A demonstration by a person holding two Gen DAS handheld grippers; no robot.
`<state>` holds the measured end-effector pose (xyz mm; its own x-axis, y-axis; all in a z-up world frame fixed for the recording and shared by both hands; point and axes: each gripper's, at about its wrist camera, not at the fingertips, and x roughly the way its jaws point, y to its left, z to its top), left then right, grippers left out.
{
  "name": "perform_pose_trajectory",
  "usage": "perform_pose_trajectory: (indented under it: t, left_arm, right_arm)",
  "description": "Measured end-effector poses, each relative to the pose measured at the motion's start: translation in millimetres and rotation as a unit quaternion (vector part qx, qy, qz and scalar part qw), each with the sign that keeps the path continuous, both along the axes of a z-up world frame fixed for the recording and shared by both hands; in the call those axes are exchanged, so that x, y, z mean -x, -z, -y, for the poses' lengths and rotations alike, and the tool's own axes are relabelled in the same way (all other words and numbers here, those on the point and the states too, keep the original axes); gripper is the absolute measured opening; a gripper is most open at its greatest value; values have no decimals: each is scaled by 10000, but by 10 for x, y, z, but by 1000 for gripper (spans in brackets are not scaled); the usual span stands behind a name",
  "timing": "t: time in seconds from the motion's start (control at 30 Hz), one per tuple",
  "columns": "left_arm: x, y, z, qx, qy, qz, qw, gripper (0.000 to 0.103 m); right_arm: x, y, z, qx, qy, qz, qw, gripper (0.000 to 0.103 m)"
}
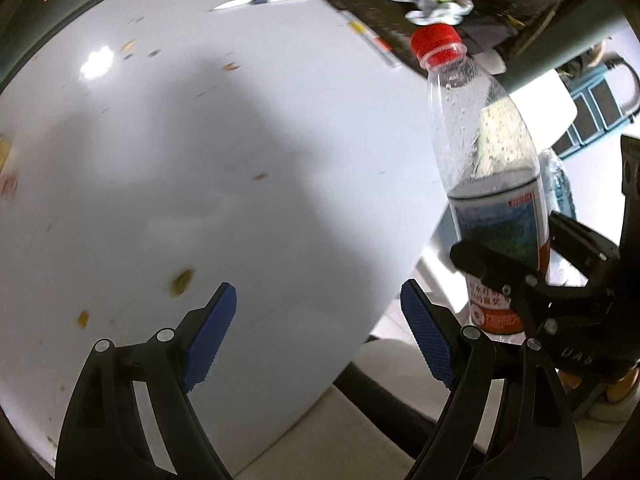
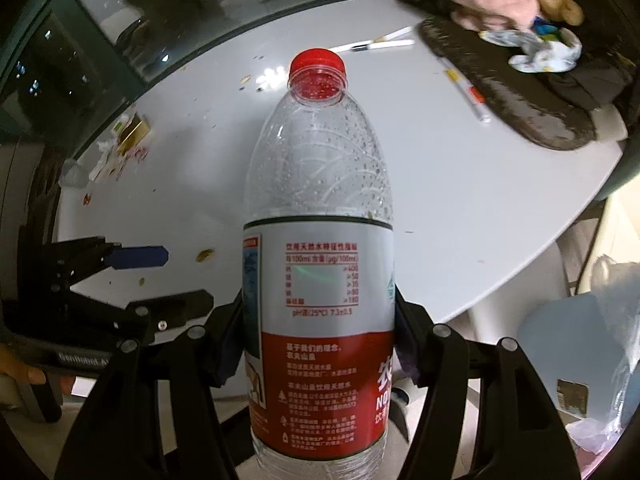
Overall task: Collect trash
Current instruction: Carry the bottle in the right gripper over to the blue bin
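From the left wrist, the left gripper (image 1: 318, 336) hangs over the white table (image 1: 200, 160), jaws wide apart and empty. From the right wrist, the right gripper (image 2: 316, 344) clamps the plastic bottle (image 2: 320, 240) above the table's near edge.

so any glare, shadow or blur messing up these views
Left wrist view: a glare spot and a broad shadow on the table, crumbs smeared by blur. Right wrist view: the bottle is sharp, with a small glare patch on its label; fisheye bends the table edge.
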<state>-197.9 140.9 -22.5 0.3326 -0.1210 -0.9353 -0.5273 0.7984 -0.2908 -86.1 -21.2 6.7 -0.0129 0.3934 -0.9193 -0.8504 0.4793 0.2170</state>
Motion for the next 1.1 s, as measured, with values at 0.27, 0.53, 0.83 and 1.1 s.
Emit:
perform_pose_trajectory:
  t: [0.27, 0.53, 0.83, 1.1]
  left_arm:
    - [-852, -107, 581, 71, 658, 181, 9976, 81]
    - [-1550, -162, 1143, 5, 1435, 219, 9894, 81]
    - [-2209, -265, 1720, -96, 2372, 272, 9710, 81]
    - [-2767, -285, 2286, -91, 2919, 351, 9557, 81]
  right_arm:
    - [-580, -125, 613, -67, 639, 122, 9979, 59]
    - [-977, -249, 1179, -200, 1358, 275, 9901, 59]
    - [-1226, -302, 1776, -321, 2264, 359, 9728, 59]
    - [-1519, -375, 2359, -337, 2885, 466, 9558, 59]
